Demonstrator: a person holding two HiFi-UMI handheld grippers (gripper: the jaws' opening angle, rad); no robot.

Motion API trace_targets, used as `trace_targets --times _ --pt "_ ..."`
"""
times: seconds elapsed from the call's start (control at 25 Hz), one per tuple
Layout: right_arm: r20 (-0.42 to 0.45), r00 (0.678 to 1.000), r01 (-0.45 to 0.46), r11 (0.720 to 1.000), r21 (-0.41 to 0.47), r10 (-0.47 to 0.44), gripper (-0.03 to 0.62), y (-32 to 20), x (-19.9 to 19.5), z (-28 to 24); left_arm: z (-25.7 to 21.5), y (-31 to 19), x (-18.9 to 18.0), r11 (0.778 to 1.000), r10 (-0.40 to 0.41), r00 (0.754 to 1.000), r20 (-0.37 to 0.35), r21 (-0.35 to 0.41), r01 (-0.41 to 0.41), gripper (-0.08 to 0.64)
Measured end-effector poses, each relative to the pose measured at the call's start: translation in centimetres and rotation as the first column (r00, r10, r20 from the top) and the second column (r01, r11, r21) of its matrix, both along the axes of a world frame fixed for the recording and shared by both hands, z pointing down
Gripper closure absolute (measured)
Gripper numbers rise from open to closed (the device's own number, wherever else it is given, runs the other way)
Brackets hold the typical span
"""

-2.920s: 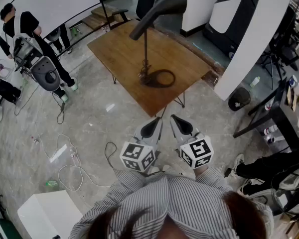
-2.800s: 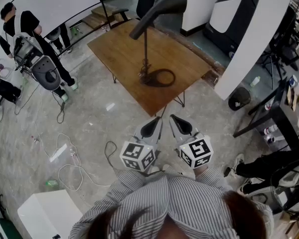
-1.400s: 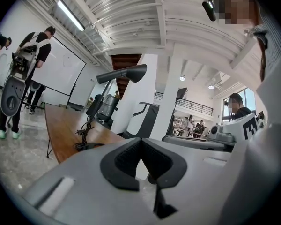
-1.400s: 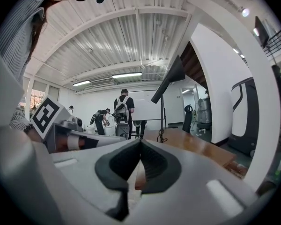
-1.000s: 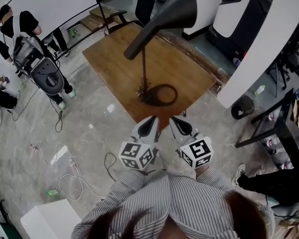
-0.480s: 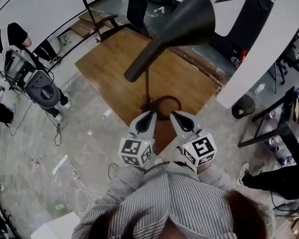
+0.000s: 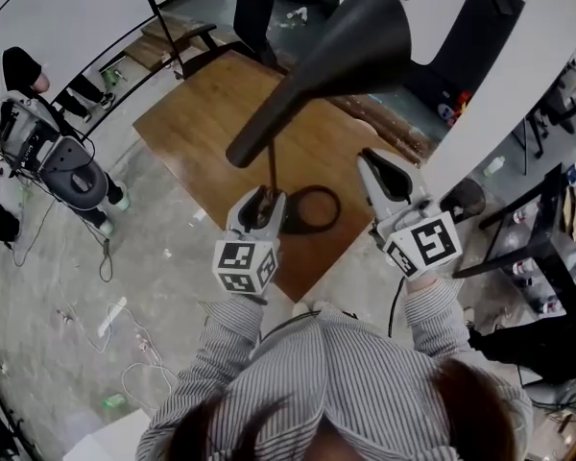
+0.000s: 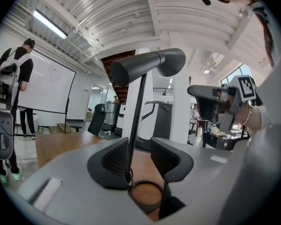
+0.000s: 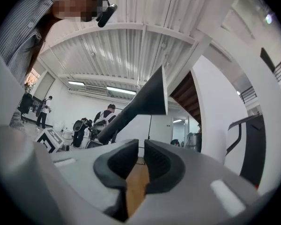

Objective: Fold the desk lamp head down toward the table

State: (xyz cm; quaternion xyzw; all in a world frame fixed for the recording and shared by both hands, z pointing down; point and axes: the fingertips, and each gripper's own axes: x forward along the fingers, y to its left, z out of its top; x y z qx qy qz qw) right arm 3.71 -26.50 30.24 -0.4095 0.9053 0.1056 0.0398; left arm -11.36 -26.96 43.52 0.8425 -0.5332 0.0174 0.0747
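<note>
A black desk lamp stands on the wooden table (image 7: 202, 113), with a cone head (image 7: 350, 41), a thin upright pole (image 7: 272, 171) and a ring base (image 7: 312, 209). My left gripper (image 7: 261, 203) is at the lower pole, just above the base. Its jaws are opening, and in the left gripper view the pole (image 8: 136, 116) runs between them, close to the left pad (image 8: 117, 156), with the left gripper (image 8: 141, 150) not pressing on it. My right gripper (image 7: 376, 164) is raised to the right, below the cone head (image 9: 140, 102). The right gripper (image 9: 141, 153) is shut on nothing.
A person with gear on the back (image 7: 24, 113) stands at the left by a whiteboard. Cables (image 7: 125, 339) lie on the floor. A white pillar (image 7: 504, 65) and a black bin (image 7: 466, 200) stand right of the table, with dark desks (image 7: 547, 248) beyond.
The view has come closer to the table. My left gripper moved forward around the pole and its jaws opened. My right gripper rose and swung right, toward the lamp head.
</note>
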Motion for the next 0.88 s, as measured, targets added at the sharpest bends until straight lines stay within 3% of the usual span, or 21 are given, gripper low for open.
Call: trace_targets --times 0.2,0.4,0.88 --pt "-0.018 1.0 -0.014 0.991 0.13 0.016 0.503 -1.9 1.7 -5.8 0.3 -1.3 0.0 1.0 -0.002 1.0 0.008 -0.013 0.002 0.411" --pt "-0.041 0.999 0.025 0.972 0.232 -0.016 0.494 -2.2 2.5 -9.4 0.5 -2.3 0.3 1.0 -0.01 1.0 0.006 -0.015 0.01 0.411" --pt "-0.047 0.995 0.095 0.954 0.283 -0.085 0.523 -1.9 1.3 -10.4 0.7 -3.6 1.1 1.0 0.01 1.0 0.0 -0.029 -0.01 0.415"
